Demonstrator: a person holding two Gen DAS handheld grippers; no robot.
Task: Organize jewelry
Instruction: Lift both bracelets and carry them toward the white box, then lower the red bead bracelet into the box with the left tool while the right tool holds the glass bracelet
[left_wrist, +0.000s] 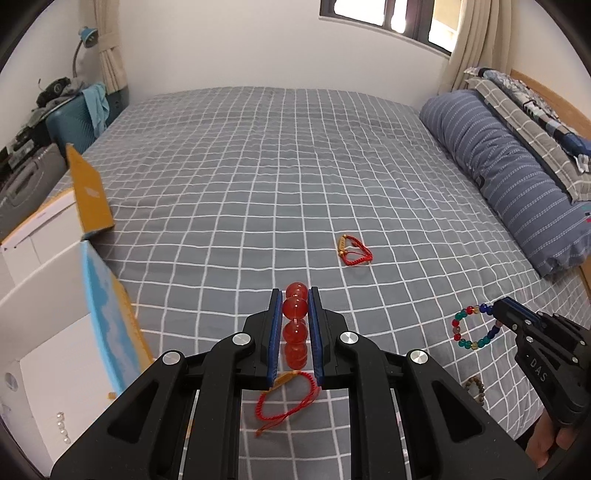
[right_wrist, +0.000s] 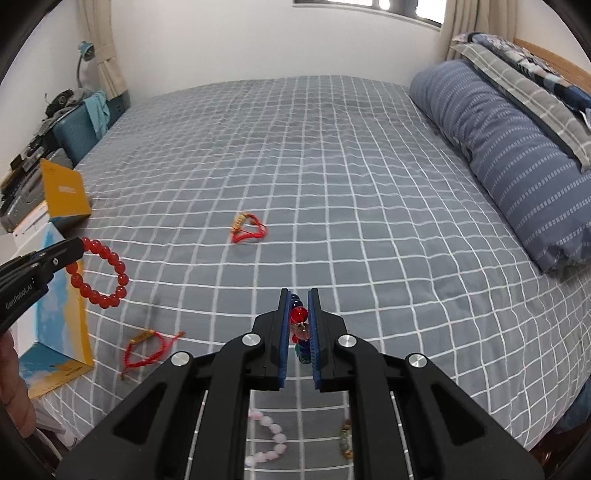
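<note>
My left hand-held gripper (left_wrist: 295, 306) is clamped on the red bead bracelet (right_wrist: 99, 273), my right hand-held gripper (right_wrist: 299, 317) on the multicoloured bead bracelet (left_wrist: 471, 328); both hang above the bed (left_wrist: 258, 166). They look light, with hard, slick beads on limp cord, so I pinch across the beads, since a loose grip could let them roll out.

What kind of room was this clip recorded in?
Most likely a bedroom. The work surface is a bed with a grey checked sheet, a rolled striped duvet lies along its headboard side, and a curtained window sits in the far wall.
</note>
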